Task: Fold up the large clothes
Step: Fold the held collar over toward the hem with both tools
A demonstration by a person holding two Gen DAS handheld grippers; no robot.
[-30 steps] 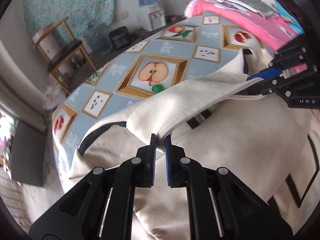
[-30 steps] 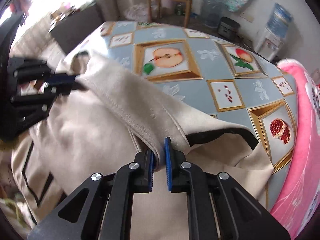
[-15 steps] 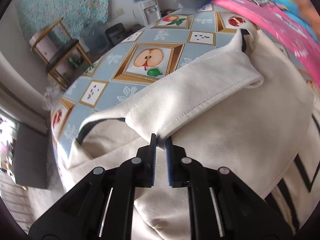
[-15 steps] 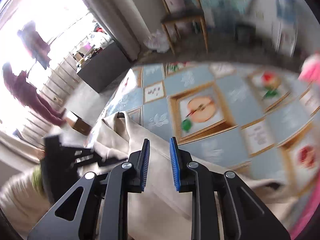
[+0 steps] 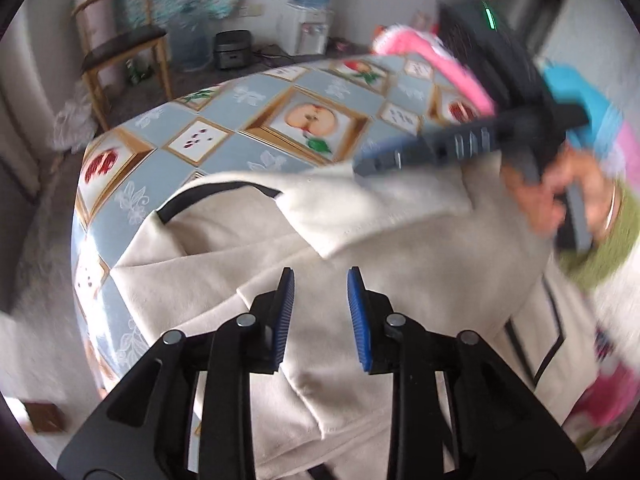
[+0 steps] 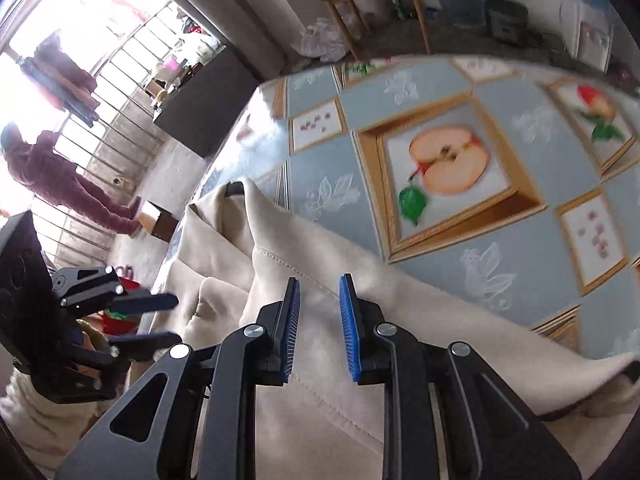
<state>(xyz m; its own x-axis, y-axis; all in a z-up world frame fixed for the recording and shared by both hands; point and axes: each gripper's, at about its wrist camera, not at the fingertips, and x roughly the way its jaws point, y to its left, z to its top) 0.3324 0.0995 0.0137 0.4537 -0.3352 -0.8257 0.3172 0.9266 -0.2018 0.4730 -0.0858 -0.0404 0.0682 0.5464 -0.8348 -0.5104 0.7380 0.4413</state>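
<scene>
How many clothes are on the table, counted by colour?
Cream: 1, the big cream garment spread on the table
Pink: 1, the pink garment at the far edge
Blue: 1, the blue garment beside it, blurred
Total: 3

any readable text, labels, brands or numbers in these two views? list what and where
None can be read.
Cream garment: black trim lines only, no print showing.
Tablecloth: fruit pictures, no words.
Water dispenser: any label too blurred to read.
Right gripper: blurred, no marking legible.
</scene>
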